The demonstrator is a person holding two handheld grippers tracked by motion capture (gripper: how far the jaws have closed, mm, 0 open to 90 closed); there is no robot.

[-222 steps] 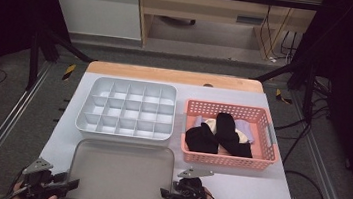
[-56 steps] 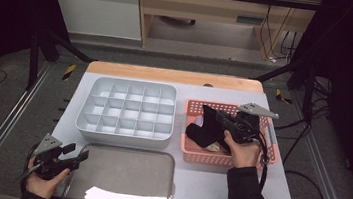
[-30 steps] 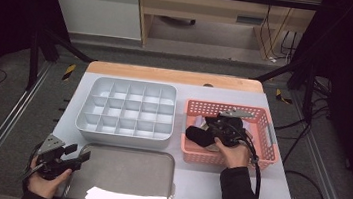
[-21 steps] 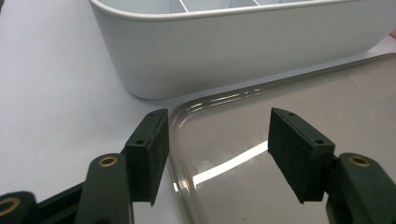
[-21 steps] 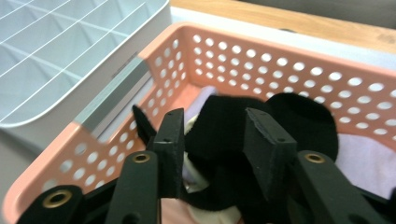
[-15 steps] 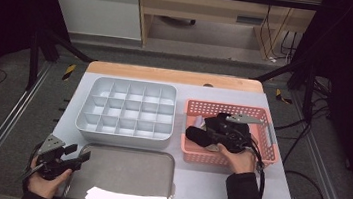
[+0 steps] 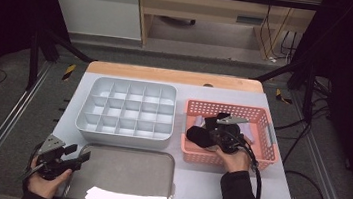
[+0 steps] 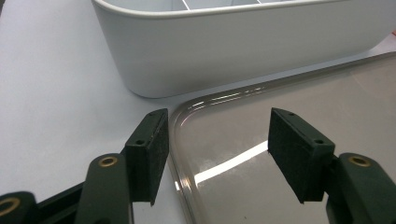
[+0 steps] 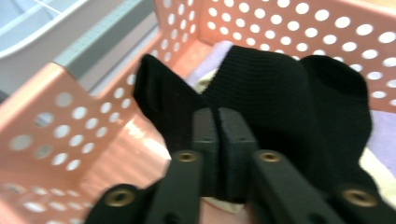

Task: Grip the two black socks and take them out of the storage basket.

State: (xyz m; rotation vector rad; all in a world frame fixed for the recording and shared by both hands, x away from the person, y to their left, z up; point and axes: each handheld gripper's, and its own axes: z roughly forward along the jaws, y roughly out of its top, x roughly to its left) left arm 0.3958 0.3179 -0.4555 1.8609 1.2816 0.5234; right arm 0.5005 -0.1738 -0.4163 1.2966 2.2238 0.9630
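A black sock (image 7: 199, 136) (image 9: 280, 93) lies in the pink perforated basket (image 7: 229, 107) (image 9: 280, 18) at the right of the table. My right gripper (image 7: 212, 134) (image 9: 218, 114) reaches down into the basket. Its jaws have just been closing and now stand together, with a fold of the black sock pinched between the pads. My left gripper (image 7: 80, 155) (image 8: 217, 135) rests at the near left, open and holding nothing. It straddles the corner rim of the metal tray (image 7: 120, 173) (image 8: 289, 93).
A white compartment box (image 7: 128, 106) (image 8: 233, 46) stands left of the basket, just beyond the tray. Pale lilac and cream fabric (image 9: 378, 135) lies under the sock. Black frame posts flank the table.
My right gripper has sunk lower into the basket onto the black sock and shifted slightly toward me. The left gripper has stayed where it was.
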